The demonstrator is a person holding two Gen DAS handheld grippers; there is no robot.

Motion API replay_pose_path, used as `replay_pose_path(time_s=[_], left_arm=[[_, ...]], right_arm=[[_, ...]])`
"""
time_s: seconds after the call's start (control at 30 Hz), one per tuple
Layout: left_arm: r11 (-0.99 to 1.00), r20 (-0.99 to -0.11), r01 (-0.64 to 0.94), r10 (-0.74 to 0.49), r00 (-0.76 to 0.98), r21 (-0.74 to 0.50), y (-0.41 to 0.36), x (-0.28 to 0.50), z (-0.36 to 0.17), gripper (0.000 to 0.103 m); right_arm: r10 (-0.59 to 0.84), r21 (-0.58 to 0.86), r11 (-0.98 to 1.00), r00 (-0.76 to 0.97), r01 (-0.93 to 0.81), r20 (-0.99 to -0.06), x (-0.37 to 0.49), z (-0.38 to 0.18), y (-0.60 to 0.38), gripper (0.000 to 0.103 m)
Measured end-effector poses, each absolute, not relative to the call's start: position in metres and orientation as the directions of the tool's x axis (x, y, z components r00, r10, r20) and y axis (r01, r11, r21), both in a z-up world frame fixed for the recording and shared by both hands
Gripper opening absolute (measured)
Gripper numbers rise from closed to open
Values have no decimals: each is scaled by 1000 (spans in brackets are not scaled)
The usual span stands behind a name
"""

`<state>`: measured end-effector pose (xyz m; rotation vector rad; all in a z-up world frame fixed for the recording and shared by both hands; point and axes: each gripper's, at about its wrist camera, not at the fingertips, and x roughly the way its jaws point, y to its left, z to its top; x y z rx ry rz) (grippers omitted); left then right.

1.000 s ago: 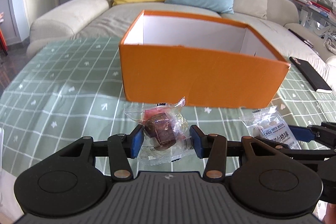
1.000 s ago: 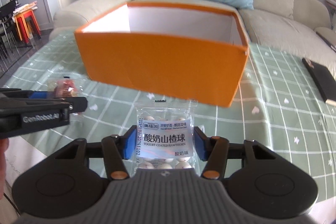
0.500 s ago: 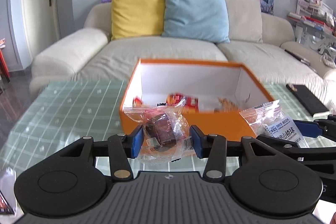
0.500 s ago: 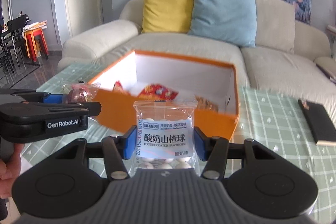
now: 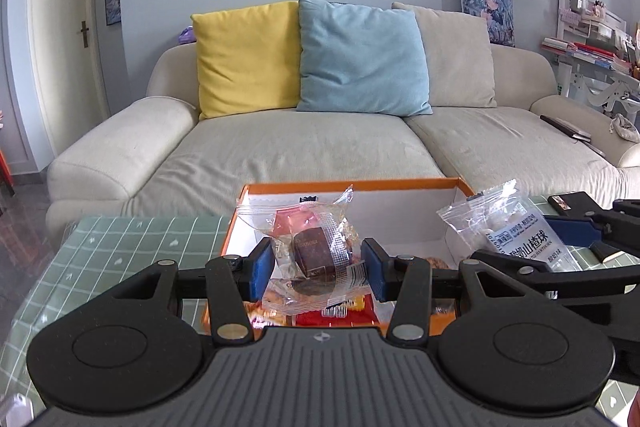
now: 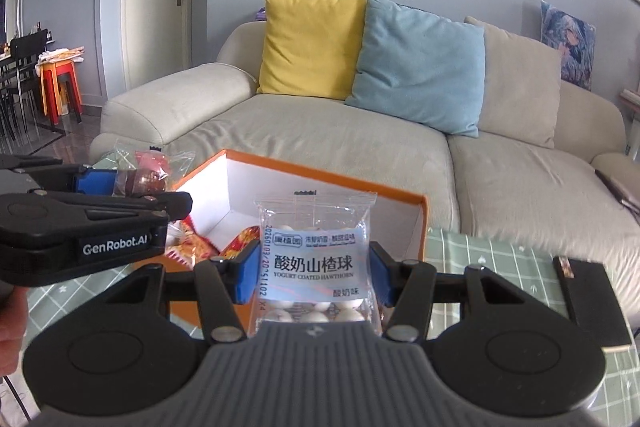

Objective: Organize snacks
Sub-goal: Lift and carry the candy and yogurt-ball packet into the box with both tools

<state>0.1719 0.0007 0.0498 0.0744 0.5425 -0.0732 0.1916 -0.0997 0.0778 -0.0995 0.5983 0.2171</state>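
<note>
An open orange box (image 5: 234, 227) with white inner walls sits on a table covered in a green grid-patterned cloth (image 5: 120, 251), and it holds several crinkly snack packets (image 6: 192, 243) in red, orange and yellow wrappers heaped on its floor. Held in the air above the box's near side are two more snacks. The left gripper (image 5: 316, 267) has its blue-padded fingers (image 5: 262, 267) closed on a clear plastic packet (image 5: 316, 251) containing a dark brown square cake, with a pink patch showing near the packet's top; the packet is crumpled and stands roughly upright between the pads. The right gripper (image 6: 314, 273) is level with it and just to its right, its blue fingers (image 6: 246, 275) pressed against both sides of a flat, clear pouch of yogurt-coated hawthorn balls (image 6: 314, 259), whose pale blue label faces the camera and whose round white balls show at the bottom. Both grippers are black, with ribbed grey bodies, and point forward over the box toward a cream fabric sofa (image 5: 300, 147). On the sofa lean a yellow cushion (image 5: 248, 59), a light blue cushion (image 5: 360, 59) and a beige cushion (image 5: 456, 59). A thin black book (image 6: 588, 299) lies flat on the cloth to the right of the box.
</note>
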Motion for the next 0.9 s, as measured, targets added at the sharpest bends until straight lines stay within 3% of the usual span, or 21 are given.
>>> replay_pose_path(time_s=[0.9], left_arm=[[971, -702, 89, 94, 706, 221, -19, 265, -28, 54]], right_arm=[[22, -218, 942, 696, -254, -717, 315, -4, -93, 54]])
